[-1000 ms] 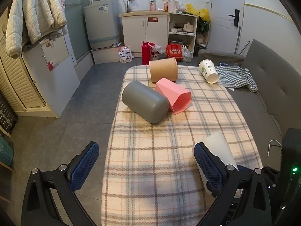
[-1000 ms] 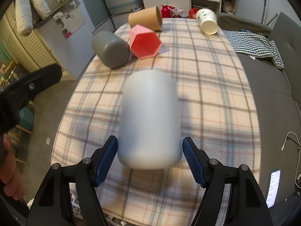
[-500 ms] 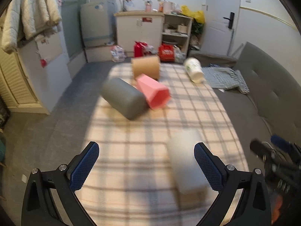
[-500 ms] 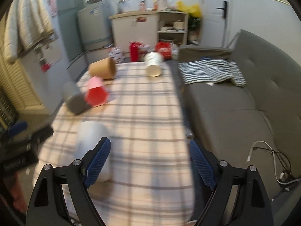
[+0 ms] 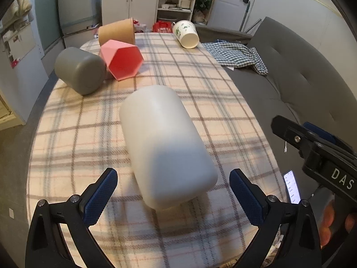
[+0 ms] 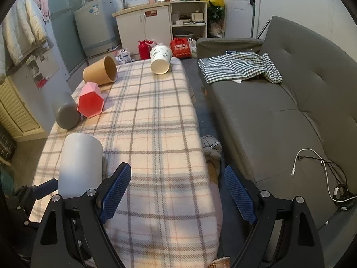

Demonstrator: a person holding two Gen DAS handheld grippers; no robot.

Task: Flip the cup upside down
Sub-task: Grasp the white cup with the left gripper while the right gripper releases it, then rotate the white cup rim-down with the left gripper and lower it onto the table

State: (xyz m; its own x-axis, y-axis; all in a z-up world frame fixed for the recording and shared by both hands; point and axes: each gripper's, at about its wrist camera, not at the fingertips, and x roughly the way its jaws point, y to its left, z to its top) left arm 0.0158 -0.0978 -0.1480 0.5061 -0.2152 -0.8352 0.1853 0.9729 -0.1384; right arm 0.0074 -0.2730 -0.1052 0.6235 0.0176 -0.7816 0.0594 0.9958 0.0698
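A white cup (image 5: 165,143) lies on its side on the plaid table (image 5: 223,102), its closed bottom toward the camera. My left gripper (image 5: 174,194) is open, its blue pads on either side of the cup's near end without touching it. The cup also shows at the left of the right wrist view (image 6: 79,165). My right gripper (image 6: 176,189) is open and empty over the table's right front edge, away from the cup. It shows as a black body at the right of the left wrist view (image 5: 316,151).
A grey cup (image 5: 80,70), a pink hexagonal cup (image 5: 122,60), a brown cup (image 5: 117,33) and a white printed cup (image 5: 186,33) lie on their sides at the table's far end. A grey sofa (image 6: 290,102) with a checked cloth (image 6: 238,65) stands right of the table.
My left gripper has swung right and closed in, so the white cup now lies between its open fingers. My right gripper has backed off the cup and moved right toward the table's edge.
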